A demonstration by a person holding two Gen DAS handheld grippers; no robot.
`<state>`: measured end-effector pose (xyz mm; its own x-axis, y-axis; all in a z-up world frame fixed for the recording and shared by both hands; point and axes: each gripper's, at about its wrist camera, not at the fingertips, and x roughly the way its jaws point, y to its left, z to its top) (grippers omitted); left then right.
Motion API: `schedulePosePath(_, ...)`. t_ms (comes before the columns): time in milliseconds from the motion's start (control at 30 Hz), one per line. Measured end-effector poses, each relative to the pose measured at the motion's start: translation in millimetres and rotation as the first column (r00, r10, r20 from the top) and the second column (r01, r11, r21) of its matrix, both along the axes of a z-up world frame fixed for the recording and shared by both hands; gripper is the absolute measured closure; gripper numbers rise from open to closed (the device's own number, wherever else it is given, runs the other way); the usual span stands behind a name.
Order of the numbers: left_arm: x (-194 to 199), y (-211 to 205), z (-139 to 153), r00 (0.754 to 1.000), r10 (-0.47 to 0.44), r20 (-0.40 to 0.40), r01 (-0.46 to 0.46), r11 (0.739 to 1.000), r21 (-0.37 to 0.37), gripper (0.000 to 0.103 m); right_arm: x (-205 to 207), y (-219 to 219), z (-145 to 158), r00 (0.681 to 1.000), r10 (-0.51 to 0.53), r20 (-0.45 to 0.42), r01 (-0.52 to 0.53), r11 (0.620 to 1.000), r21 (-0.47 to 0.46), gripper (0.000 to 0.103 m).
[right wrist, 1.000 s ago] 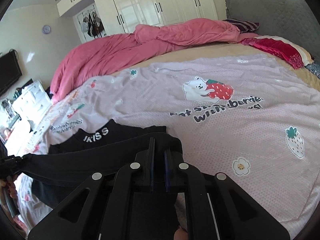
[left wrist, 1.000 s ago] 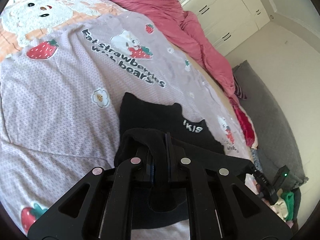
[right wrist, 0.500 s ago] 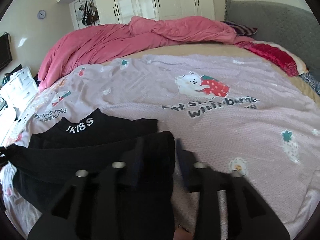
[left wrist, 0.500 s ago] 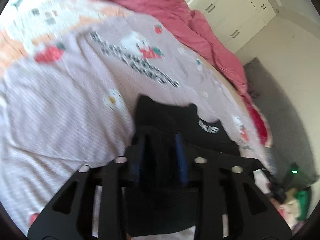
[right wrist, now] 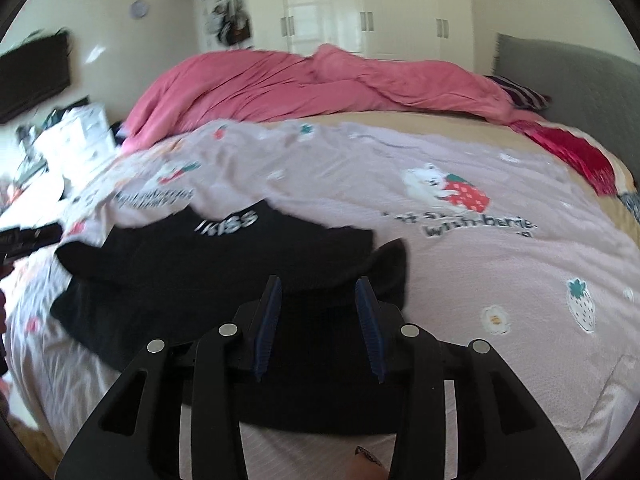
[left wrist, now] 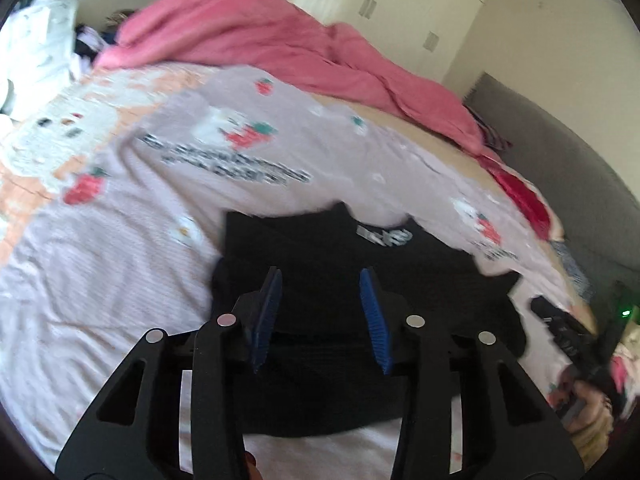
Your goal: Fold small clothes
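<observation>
A: Grippers first. The left gripper [left wrist: 320, 300] is standing with its jaws spread apart and nothing between the blue pads [left wrist: 266, 320]. The right gripper [right wrist: 318, 304] is showing the same: jaws wide, no cloth caught.

B: That is differing from a second ago, when both were pinching the dark fabric?

A: Correct. Both were clamped on the near hem then; both are now releasing it. The hem is lying folded up over the body of the black garment [right wrist: 224, 264], so in my judgement one fold is being completed and the next fold is needing a fresh grasp.

B: Location of the garment?

A: It is lying flat on the strawberry-print blanket [right wrist: 500, 272], directly ahead of and beneath both grippers, collar lettering facing away from them.

B: Count?

A: One black garment, two grippers, one printed blanket. Beyond these, one pink duvet [right wrist: 320, 80] is bunching along the far side of the bed, and one red cloth [right wrist: 576, 152] is lying near the grey headboard [right wrist: 560, 60]. Motion blur is hiding finer detail.
</observation>
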<state>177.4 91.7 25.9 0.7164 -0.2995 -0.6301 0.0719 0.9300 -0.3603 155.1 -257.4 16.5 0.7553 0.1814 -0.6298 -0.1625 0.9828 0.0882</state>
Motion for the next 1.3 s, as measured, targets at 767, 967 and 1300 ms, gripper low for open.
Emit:
schedulePosePath(767, 16.0, -61.5, -65.3, 0.981, -0.126, -0.149, 0.151, 0.974, 0.167, 0.072, 37.7, 44.8, -57.4, 0.98, 0.067, -0.189, -0.089, 0.99, -0.108, 0.067)
schedulePosePath(967, 38.3, -36.1, -71.5, 0.989, -0.088, -0.119, 0.1, 0.99, 0.102, 0.074, 64.8, 51.1, -62.4, 0.978, 0.067, -0.197, -0.098, 0.984, -0.152, 0.067)
schedulePosePath(1300, 55.4, 10.4, -57.6, 0.996, 0.037, -0.086, -0.037, 0.999, -0.002, 0.072, 122.8, 40.7, -53.2, 0.974, -0.02, -0.227, 0.007, 0.998, -0.059, 0.067)
